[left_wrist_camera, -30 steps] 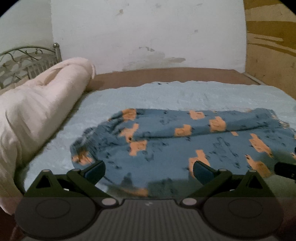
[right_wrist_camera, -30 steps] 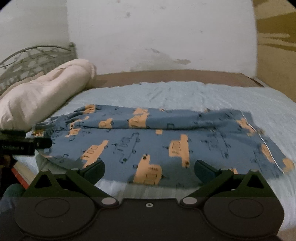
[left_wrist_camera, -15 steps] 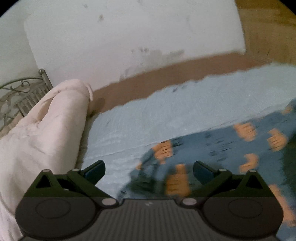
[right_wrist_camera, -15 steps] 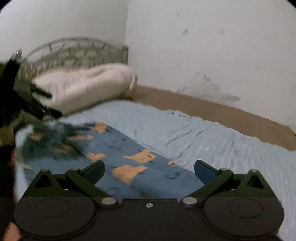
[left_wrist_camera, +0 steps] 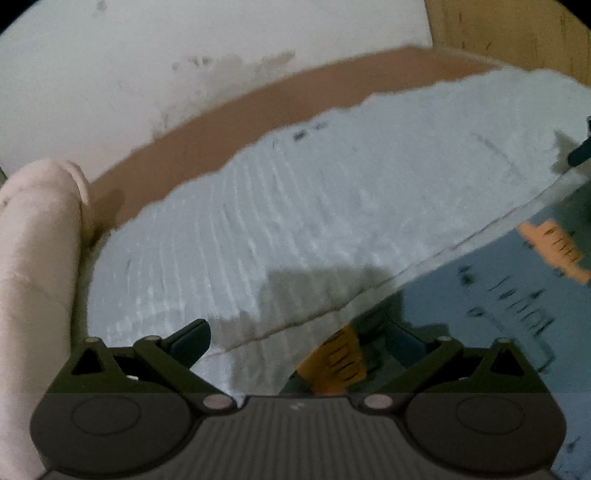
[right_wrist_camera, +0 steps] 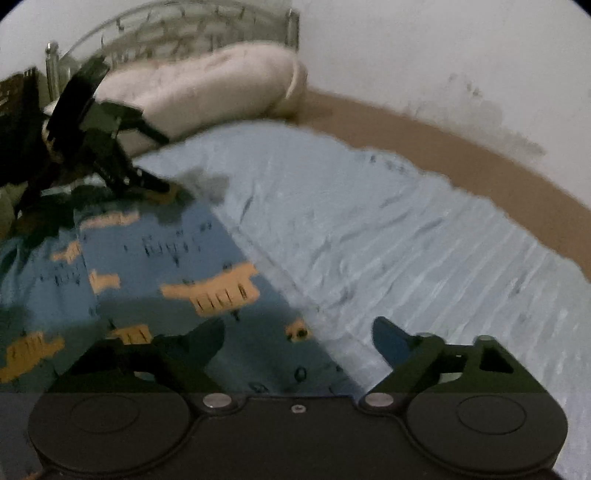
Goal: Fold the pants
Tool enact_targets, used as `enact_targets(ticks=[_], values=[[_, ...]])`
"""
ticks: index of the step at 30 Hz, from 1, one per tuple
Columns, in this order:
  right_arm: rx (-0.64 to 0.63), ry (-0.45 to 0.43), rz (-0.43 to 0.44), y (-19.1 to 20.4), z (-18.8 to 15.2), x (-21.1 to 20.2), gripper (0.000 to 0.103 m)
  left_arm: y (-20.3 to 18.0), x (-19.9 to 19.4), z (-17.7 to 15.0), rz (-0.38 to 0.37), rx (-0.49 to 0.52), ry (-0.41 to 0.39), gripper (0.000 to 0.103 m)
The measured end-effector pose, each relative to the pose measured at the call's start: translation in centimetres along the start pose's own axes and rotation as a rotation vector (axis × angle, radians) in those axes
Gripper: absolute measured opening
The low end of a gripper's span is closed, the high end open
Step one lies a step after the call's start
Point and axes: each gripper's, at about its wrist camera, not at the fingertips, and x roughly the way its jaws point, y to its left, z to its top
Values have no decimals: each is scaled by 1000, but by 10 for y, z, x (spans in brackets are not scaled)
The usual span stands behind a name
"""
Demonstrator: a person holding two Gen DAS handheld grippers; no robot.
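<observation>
1. Pants (right_wrist_camera: 155, 266): blue with orange print, spread flat on the pale blue bedsheet (right_wrist_camera: 388, 236), long far edge running along it.
2. Left gripper (left_wrist_camera: 299, 341): fingers wide apart, empty, low over the left corner of the fabric.
3. Right gripper (right_wrist_camera: 299, 334): spread wide, empty, straddling the far edge.
4. Judgement: pinch both far corners together and lift evenly, or the fold skews.
5. Pink quilt (right_wrist_camera: 207, 88) well clear, far left.

Bed: brown frame edge (left_wrist_camera: 280, 96) runs along the white wall, with a metal headboard (right_wrist_camera: 162, 33) at one end. Pale blue ribbed sheet (left_wrist_camera: 295, 221) covers the mattress, lightly creased. Directly on it: blue pants (right_wrist_camera: 155, 266) with orange print, lying flat, and a rolled pinkish-white blanket (right_wrist_camera: 207, 92) against the headboard end.
</observation>
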Motion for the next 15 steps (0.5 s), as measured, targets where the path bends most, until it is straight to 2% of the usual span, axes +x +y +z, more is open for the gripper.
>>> enact_targets(ticks=[3,4,7,8,9,10,11,12,13,15], values=[[-3,18,25,-5,-2,7,77,11,11,-4,-50,-49,46,87],[10,28,28,-7,-2,10,71,14,12,-6,-72,-66,54,86],[32,82,42,-12,-2,21,53,17,13,-10,-130,-69,73,65],[39,102,49,-13,-2,23,51,15,14,-12,-155,-62,83,45],[44,115,57,-13,-1,23,48,14,15,-11,-171,-58,92,18],[43,122,65,-12,0,24,39,11,15,-11,-176,-60,96,12],[38,131,64,-10,1,24,26,9,13,-10,-163,-65,95,8],[23,146,44,-7,2,24,18,7,11,-10,-135,-75,91,3],[2,159,24,-4,5,24,3,5,7,-10,-111,-89,84,2],[-47,170,-8,5,11,24,1,6,-1,-8,-100,-113,46,0]])
